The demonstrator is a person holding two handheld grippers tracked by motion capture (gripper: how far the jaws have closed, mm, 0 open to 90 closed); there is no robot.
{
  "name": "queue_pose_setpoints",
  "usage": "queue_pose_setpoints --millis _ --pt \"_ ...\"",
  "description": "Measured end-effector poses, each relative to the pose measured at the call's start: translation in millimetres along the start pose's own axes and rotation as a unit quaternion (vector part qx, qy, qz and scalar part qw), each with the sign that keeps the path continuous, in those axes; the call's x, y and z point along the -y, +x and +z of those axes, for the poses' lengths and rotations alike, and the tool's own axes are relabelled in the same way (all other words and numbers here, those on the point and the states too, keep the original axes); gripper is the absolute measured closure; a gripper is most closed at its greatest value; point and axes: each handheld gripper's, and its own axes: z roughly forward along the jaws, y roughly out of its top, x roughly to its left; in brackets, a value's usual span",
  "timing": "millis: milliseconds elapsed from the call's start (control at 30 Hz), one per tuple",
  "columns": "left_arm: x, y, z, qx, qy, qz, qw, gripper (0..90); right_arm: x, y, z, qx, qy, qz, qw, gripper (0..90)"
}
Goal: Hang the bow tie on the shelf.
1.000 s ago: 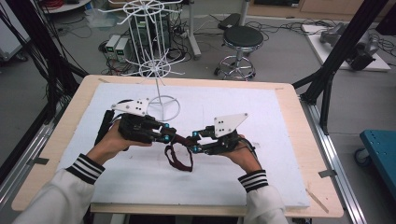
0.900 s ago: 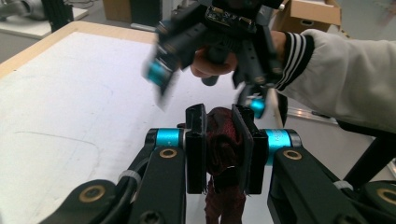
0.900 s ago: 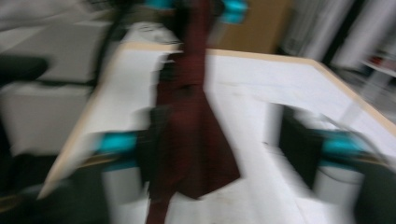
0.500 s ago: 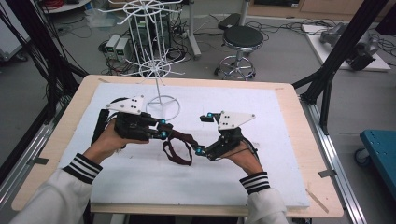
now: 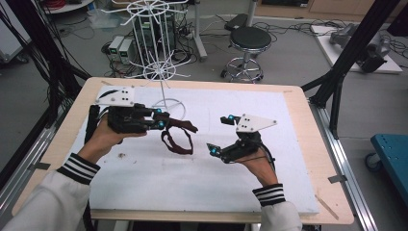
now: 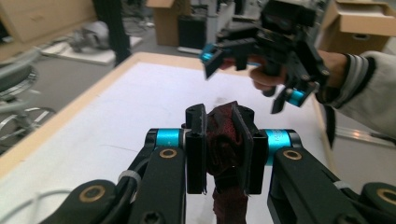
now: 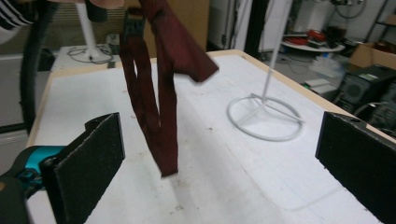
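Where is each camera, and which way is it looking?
High view: above the table, looking down; both hands, sleeves, both claws.
Left gripper view: rides the left claw, looking along it at the clamped strap; the right claw and hand beyond.
Right gripper view: rides the right claw, facing the hanging strap and rack.
All share the strap.

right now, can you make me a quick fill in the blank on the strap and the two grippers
1. The dark red strap is clamped in the ____ gripper.
2. The right gripper has its jaws ____.
3. The strap's loop hangs ____ from the left gripper.
4. The white wire rack stands at the table's ____ edge.

Missing words: left; open; down; far
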Motion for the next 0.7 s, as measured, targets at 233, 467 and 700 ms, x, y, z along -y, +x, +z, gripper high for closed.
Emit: queue_pose_setpoints --millis 233,467,700 --pt "-9.8 5.3 -8.1 -0.033 -0.014 0.007 0.9993 75.9 7.0 1.9 -17.3 0.037 -0.032 0.018 0.9986 0.6" --pt "-20.9 12.0 -13.4 -0.058 -0.025 0.01 0.9979 75.9 20.3 3.0 -30.0 0.058 -0.041 0.027 0.9971 0.6" --pt "-28.5 15.8 -16.4 -0.082 -0.025 0.021 0.9961 75.9 31.2 6.3 -39.4 0.074 -0.048 0.034 0.9955 0.6"
